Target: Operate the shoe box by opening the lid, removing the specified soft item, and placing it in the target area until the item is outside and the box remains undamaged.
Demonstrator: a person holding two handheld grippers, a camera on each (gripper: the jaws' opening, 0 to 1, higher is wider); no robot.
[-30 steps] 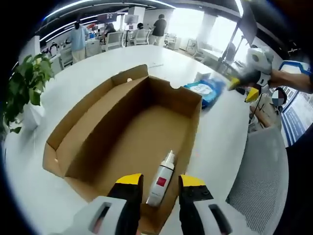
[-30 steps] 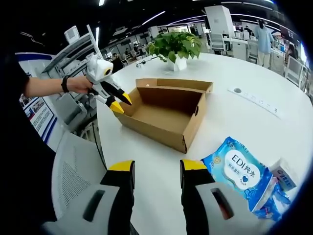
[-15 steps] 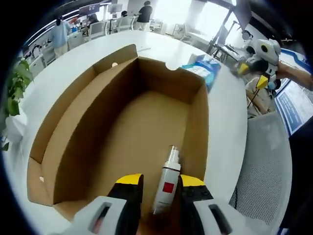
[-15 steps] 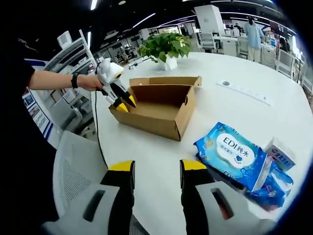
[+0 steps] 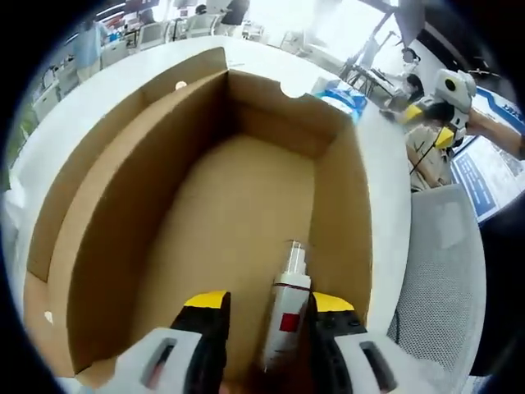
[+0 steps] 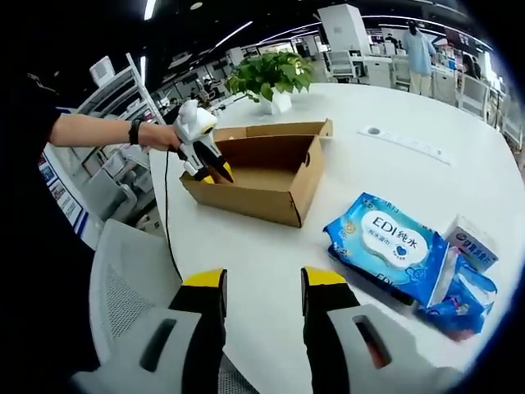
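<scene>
White table (image 6: 385, 180) holds the open shoe box (image 6: 271, 176). Inside the box, the left gripper (image 5: 269, 308) has its jaws apart around a little spray bottle (image 5: 285, 312) at 6 o'clock. Right gripper (image 6: 256, 283) hangs over the table, jaws apart and empty, with blue wipe packs (image 6: 392, 246) at 3 o'clock.

Left tool (image 5: 269, 308) jaws parted, angled downward; right tool (image 6: 261, 283) parted, level.

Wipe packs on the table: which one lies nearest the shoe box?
The big flat blue pack printed EDI lies nearest the box; the smaller packs lie beyond it.
</scene>
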